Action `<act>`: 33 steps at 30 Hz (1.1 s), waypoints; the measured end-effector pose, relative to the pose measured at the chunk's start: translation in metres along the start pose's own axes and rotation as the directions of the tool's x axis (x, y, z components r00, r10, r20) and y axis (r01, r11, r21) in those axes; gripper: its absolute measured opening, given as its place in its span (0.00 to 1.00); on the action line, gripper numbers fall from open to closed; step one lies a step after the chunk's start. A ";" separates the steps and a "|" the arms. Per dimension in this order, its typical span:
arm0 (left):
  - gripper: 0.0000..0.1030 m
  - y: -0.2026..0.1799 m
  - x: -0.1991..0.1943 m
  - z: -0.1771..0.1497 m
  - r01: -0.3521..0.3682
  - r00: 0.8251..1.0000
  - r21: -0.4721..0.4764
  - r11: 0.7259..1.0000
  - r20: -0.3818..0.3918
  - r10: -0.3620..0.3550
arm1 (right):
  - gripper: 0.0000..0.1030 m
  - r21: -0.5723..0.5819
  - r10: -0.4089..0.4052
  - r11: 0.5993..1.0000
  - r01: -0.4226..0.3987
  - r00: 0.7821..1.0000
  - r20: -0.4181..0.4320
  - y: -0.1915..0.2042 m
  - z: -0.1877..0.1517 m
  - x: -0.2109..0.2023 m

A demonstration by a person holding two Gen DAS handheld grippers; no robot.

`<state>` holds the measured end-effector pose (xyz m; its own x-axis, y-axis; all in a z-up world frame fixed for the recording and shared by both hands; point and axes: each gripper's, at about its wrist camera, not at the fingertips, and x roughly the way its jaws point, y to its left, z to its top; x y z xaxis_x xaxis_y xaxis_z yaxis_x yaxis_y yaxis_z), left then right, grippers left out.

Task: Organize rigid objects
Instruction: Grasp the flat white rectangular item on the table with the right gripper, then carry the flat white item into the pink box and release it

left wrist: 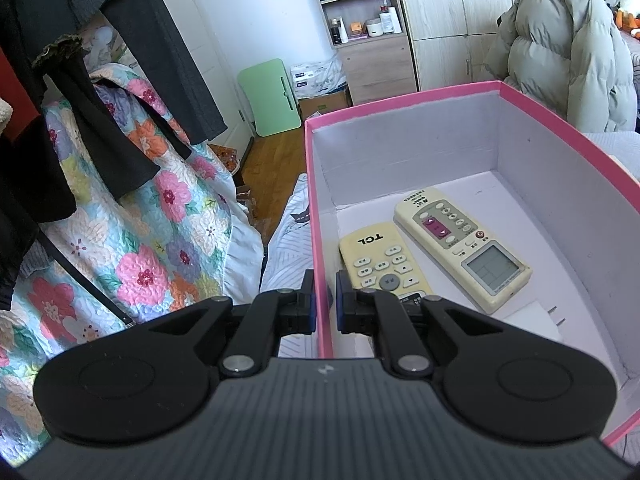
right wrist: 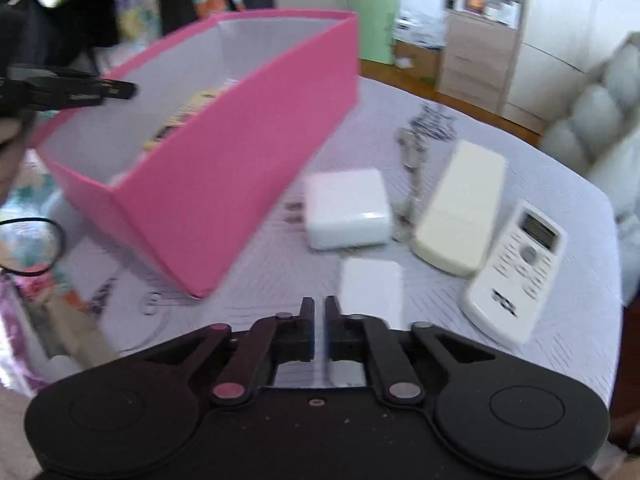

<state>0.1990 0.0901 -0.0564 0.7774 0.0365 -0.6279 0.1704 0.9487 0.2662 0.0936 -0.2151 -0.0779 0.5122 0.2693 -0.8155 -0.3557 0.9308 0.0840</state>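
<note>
My left gripper (left wrist: 325,288) is shut on the left wall of the pink box (left wrist: 318,216), one finger outside and one inside. Inside lie a yellowed TCL remote (left wrist: 380,258) and a cream remote with a screen (left wrist: 460,240). In the blurred right wrist view the pink box (right wrist: 240,152) stands on the table at the left, with my left gripper at its far rim (right wrist: 80,90). My right gripper (right wrist: 319,304) is shut and empty above the table. Ahead lie a white charger (right wrist: 348,208), a white flat block (right wrist: 370,292), a face-down cream remote (right wrist: 460,204) and a white remote (right wrist: 516,268).
The table has a grey patterned cloth (right wrist: 540,168). A metal object, perhaps keys (right wrist: 412,156), lies behind the charger. A floral quilt (left wrist: 132,220) and dark clothes hang left of the box. A puffy coat (left wrist: 560,48) and shelves (left wrist: 360,0) stand behind.
</note>
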 end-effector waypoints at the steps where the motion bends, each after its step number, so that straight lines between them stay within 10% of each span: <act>1: 0.08 0.000 0.000 0.000 0.002 1.000 0.000 1.000 0.000 -0.002 | 0.17 0.006 -0.020 1.000 0.020 1.000 0.011 -0.001 0.000 -0.001; 10: 0.08 0.000 0.001 -0.001 -0.001 1.000 0.002 1.000 -0.001 0.001 | 0.50 -0.011 -0.075 0.997 0.075 0.997 -0.034 -0.013 0.017 0.019; 23: 0.08 0.000 -0.001 -0.003 -0.010 1.000 -0.004 1.000 0.007 0.010 | 0.42 0.147 -0.072 0.988 0.050 0.987 0.147 -0.013 0.023 -0.019; 33: 0.08 0.002 0.000 -0.002 0.004 1.000 -0.019 1.000 0.002 -0.004 | 0.42 -0.046 0.114 0.993 -0.105 0.924 0.366 0.045 0.114 -0.067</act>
<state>0.1986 0.0929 -0.0569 0.7779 0.0325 -0.6275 0.1615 0.9548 0.2497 0.1330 -0.1632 0.0456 0.7186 0.4453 -0.5342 -0.4427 0.8853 0.1426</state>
